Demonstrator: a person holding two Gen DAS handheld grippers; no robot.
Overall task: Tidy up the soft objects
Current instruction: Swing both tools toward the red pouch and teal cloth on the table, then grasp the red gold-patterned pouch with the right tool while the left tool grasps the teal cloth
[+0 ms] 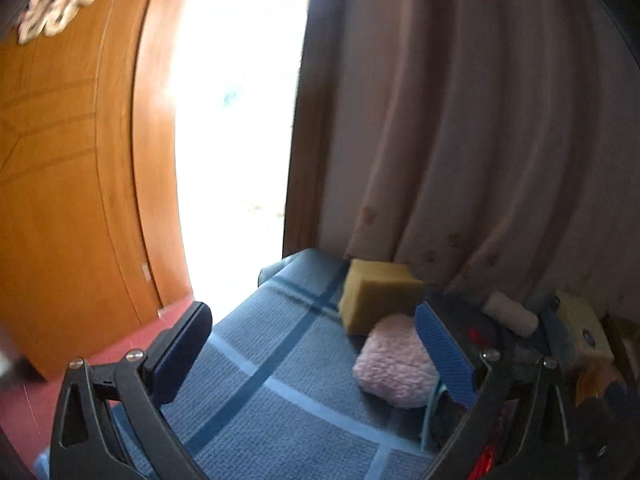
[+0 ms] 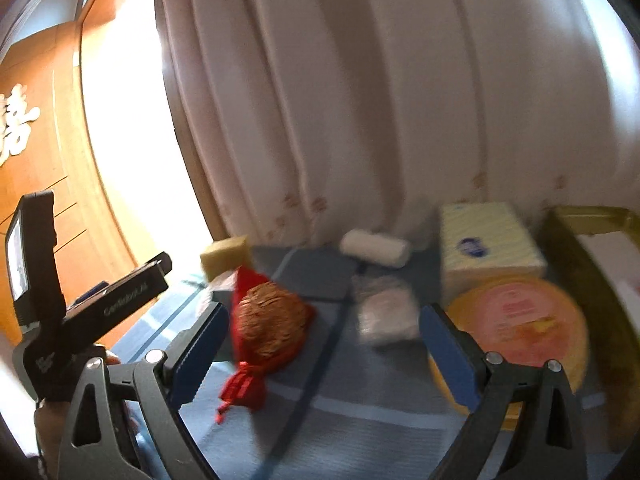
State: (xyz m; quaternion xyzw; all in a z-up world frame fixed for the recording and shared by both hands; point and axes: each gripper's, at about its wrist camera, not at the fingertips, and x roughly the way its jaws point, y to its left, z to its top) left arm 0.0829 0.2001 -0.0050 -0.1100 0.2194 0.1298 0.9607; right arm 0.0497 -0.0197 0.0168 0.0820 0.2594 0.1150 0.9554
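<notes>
Left wrist view: left gripper [image 1: 316, 354] with jaws spread wide and nothing between them, over the blue checked cloth [image 1: 256, 400].
Pink fluffy pad [image 1: 394, 362]: at about 2 o'clock from the gripper's centre, lying on the cloth just beside the right finger; long axis runs roughly 10 to 4 o'clock.
Yellow sponge block [image 1: 378, 294]: at 1 o'clock, touching the pink pad's far edge, backed against the curtain [image 1: 460, 120].
White roll [image 1: 510, 314]: at 3 o'clock, lying on its side.
Right wrist view: right gripper [image 2: 326, 350] also released, holding nothing.
Red pouch [image 2: 266, 330]: at 10 o'clock, just beside the left finger, tied neck pointing toward 7 o'clock, round brown body at the far end.
White roll, this view [image 2: 376, 248]: at 12 o'clock, long axis 10 to 4 o'clock.
Pale crumpled bundle [image 2: 386, 310]: at 1 o'clock, blurred.
Tissue pack [image 2: 486, 246] and round orange lid [image 2: 520, 324]: at 2 to 3 o'clock.
Progress: looks early; soft things lie scattered, none gathered that I can see.
Left to do: seemingly everything, the pouch and the pink pad being the nearest picks.
</notes>
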